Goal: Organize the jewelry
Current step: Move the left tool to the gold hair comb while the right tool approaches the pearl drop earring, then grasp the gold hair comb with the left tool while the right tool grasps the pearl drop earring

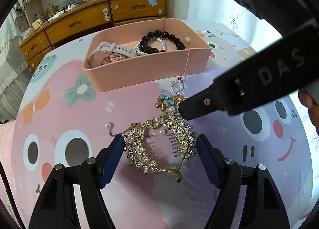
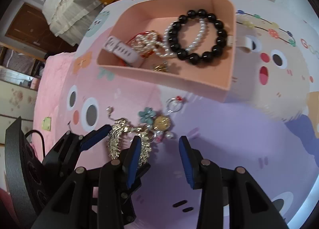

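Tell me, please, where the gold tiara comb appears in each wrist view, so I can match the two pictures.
Left wrist: tiara comb lies low and central, between the open left gripper fingers.
Right wrist: tiara comb sits lower left, beside the right gripper's left finger.
Shared landmark: the pink tray beyond it.

Bright daylight, soft shadows (fisheye edges warped).

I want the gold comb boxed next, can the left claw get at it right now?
Probably yes. The left claw is open with its fingers either side of the gold hair comb, nothing between them. The right claw sits close by, near the flower pieces.
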The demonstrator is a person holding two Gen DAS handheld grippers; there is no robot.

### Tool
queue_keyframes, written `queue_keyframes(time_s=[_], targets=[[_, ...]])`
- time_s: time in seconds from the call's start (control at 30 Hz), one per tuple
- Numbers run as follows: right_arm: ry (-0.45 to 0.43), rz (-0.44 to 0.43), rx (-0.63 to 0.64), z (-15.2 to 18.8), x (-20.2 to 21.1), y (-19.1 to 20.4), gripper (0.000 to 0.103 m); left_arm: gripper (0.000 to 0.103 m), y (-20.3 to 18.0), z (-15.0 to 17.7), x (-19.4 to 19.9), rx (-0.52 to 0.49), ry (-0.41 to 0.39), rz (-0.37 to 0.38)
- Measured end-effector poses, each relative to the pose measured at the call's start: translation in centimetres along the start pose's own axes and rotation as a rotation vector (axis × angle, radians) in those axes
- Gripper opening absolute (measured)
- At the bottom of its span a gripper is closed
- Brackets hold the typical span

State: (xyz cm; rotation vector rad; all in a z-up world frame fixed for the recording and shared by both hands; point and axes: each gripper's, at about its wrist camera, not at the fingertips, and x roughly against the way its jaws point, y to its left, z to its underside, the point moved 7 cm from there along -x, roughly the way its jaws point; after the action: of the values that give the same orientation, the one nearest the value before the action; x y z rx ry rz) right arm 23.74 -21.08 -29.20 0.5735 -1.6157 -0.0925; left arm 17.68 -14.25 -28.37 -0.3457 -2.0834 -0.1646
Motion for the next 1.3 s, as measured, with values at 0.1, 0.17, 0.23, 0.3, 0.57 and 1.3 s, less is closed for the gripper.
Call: queue_keyframes(time_s=[0.1,0.17,0.23,0.3,0.57,1.3], targets=[[0.007,0.021,0.03,0.2,-0.2,0.5,0.039,0.073,0.4,0.3,0.5,-0.013,0.002,-0.003],[0.015,0.02,0.029,0.2,-0.3,0.9,0.039,0.073,0.7,0.5,0.8,-0.015,-0.001,-0.008],[0.019,0.023,0.029,0.2,-0.5,1.2,0.039,0.073,0.9,0.8,1.1,-0.014,0.001,-0.008],[0.025,0.024,0.032,0.3,-0.7,1.7,0.039,0.073,1.1,1.2,1.5,-0.011,0.005,-0.007],[0.051,0.041,0.071,0.7,-1.7,3.9,0.037,0.073,1.4,3.0,2.6,0.013,0.005,0.014],[0.07,0.189,0.115,0.3,-3.9,5.9,0.008,0.073,3.6,4.9,4.3,0.02,-0.003,0.063]])
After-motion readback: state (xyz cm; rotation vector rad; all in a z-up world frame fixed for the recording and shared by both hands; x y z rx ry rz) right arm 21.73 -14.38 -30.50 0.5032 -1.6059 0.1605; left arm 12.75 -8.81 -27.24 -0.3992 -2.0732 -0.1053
